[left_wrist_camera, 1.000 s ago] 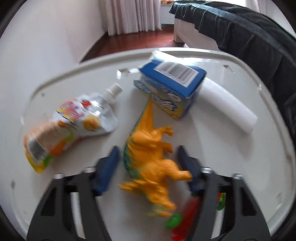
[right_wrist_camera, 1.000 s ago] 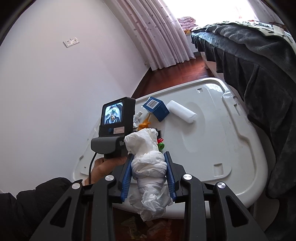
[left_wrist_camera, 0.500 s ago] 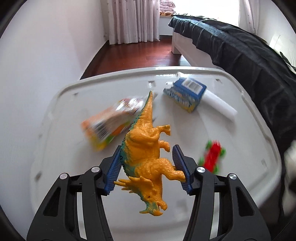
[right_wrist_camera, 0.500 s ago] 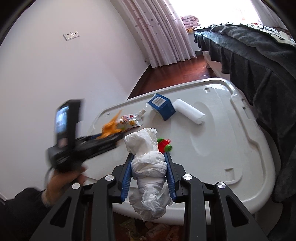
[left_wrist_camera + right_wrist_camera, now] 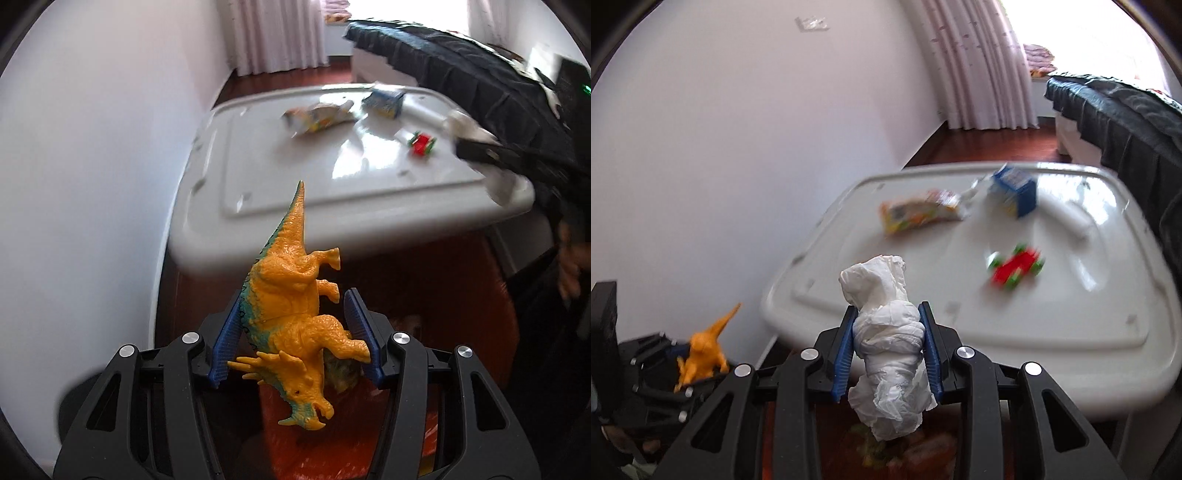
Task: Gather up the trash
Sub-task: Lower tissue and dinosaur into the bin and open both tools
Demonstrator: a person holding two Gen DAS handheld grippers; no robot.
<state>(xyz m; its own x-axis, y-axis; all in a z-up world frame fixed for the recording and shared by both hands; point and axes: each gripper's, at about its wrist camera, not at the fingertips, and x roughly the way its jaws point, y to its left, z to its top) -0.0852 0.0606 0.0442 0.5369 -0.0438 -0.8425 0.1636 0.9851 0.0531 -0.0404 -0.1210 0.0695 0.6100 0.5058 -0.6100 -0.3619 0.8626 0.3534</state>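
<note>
My left gripper (image 5: 293, 312) is shut on an orange toy dinosaur (image 5: 291, 302) and holds it off the near edge of the white lid (image 5: 229, 155), above the floor and a red-lined container (image 5: 332, 435). It also shows in the right wrist view (image 5: 701, 350). My right gripper (image 5: 888, 325) is shut on a crumpled white tissue wad (image 5: 886, 332), in front of the lid's near edge. On the lid lie a juice pouch (image 5: 919, 214), a blue carton (image 5: 1014, 190), a white roll (image 5: 1071, 218) and a red and green toy (image 5: 1015, 267).
A white wall (image 5: 720, 166) runs along the left. A bed with a dark cover (image 5: 1126, 118) stands at the right. Some trash (image 5: 905, 450) shows below the right gripper. The wooden floor (image 5: 424, 266) lies below the lid's near edge.
My left gripper has lifted the dinosaur off the lid and pulled back and left past its near edge. My right gripper has moved lower and closer to the lid, still holding the tissue.
</note>
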